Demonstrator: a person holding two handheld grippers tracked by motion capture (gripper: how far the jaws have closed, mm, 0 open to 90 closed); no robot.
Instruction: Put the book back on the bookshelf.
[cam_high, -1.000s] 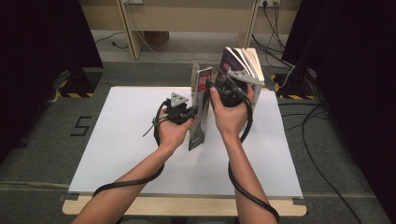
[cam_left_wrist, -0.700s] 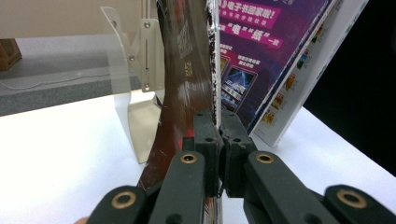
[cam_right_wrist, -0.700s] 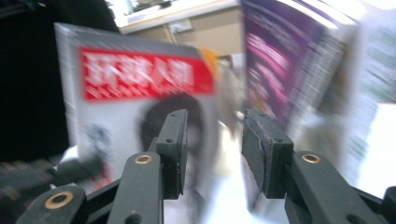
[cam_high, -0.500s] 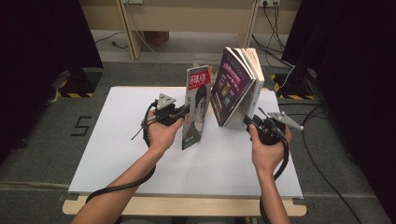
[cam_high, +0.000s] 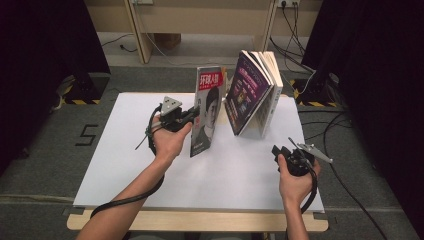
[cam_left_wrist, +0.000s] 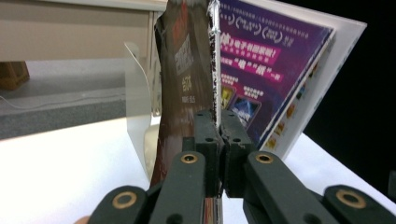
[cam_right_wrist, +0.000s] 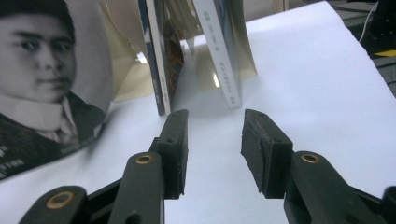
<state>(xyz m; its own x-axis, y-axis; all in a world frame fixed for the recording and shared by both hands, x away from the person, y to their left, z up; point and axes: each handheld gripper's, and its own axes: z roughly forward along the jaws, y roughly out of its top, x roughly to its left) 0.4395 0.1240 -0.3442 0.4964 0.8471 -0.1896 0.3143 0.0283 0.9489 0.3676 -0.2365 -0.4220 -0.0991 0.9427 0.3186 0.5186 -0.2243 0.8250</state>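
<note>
High view first: the left gripper (cam_high: 192, 117) is held up over the middle of the white worktop (cam_high: 125, 150), pinching the edge of a magazine (cam_high: 206, 110) that stands upright on its lower edge, its cover with a portrait and red title block turned toward the person. Left gripper view looks along that gripper (cam_left_wrist: 219, 123), whose jaws are pressed together on the thin edge of the magazine (cam_left_wrist: 187, 70), with no gap visible between them apart from the pages they clamp. Just to the right of it a row of books (cam_high: 252, 92) stands toward the far edge of the worktop, leaning to the right, the nearest one showing a purple cover (cam_left_wrist: 266, 65); the magazine is close beside the row, but I cannot tell whether they touch. The right gripper (cam_high: 281, 152) is well apart from both, low near the front right of the worktop, in the person's hand (cam_high: 295, 182). Right gripper view shows that gripper (cam_right_wrist: 215, 140) with its jaws parted and nothing between them, only bare worktop (cam_right_wrist: 327, 84), pointing toward the foot of the books (cam_right_wrist: 224, 56), with the magazine's portrait cover (cam_right_wrist: 42, 79) off to the left.
</note>
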